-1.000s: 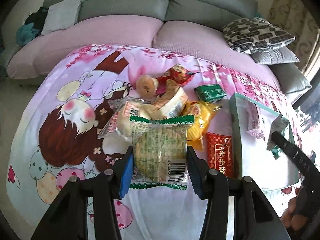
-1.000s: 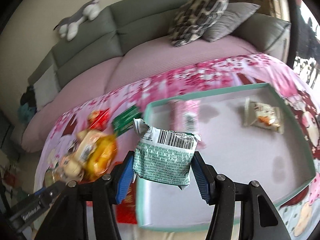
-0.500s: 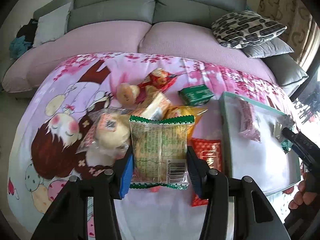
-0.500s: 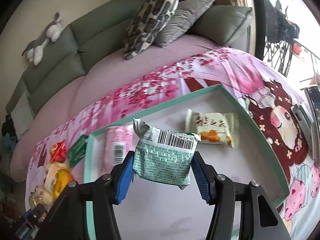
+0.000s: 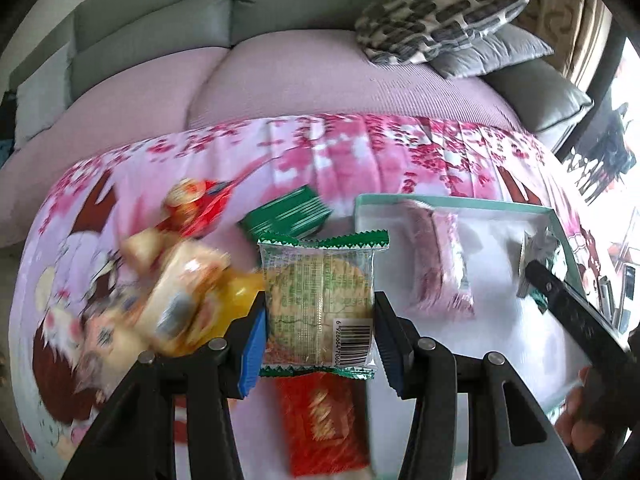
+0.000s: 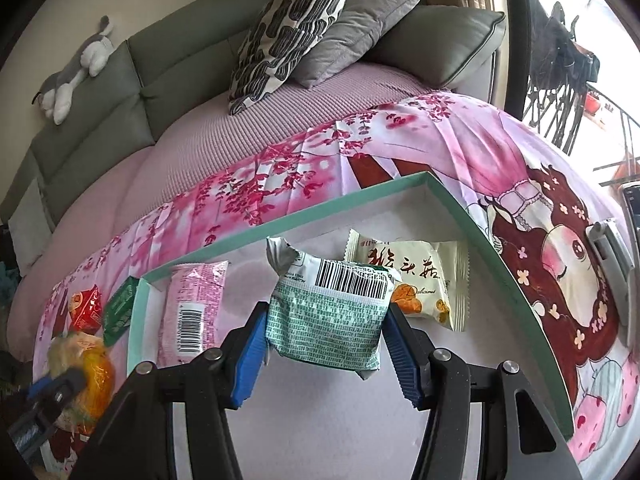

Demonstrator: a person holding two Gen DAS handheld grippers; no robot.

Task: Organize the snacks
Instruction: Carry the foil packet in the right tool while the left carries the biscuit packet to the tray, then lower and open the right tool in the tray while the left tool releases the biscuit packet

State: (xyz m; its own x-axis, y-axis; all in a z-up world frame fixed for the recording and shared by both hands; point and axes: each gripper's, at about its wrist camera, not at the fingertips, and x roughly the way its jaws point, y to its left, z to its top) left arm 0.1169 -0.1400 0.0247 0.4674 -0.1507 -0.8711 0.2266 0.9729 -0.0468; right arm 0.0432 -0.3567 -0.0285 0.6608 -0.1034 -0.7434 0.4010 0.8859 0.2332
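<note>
My left gripper (image 5: 319, 350) is shut on a clear green-edged biscuit packet (image 5: 320, 304), held above the table just left of the teal-rimmed white tray (image 5: 452, 202). My right gripper (image 6: 325, 354) is shut on a green-and-white snack packet (image 6: 328, 316) with a barcode, held over the tray's white floor (image 6: 340, 432). In the tray lie a pink packet (image 6: 194, 312) and a cream packet with orange fruit (image 6: 420, 280). The right gripper's arm with its packet (image 5: 536, 256) shows at the tray's right in the left wrist view.
A pile of loose snacks (image 5: 176, 300) lies left of the tray, with a red packet (image 5: 320, 420), a green box (image 5: 288, 216) and a red-wrapped sweet (image 5: 192, 200). A pink cartoon cloth (image 6: 540, 184) covers the table. A sofa with cushions (image 6: 296, 32) stands behind. A hand (image 5: 580, 424) is at lower right.
The left gripper has carried the biscuit packet rightward, up to the tray's left edge. The right gripper has moved with its packet from the tray's left rim to over its middle.
</note>
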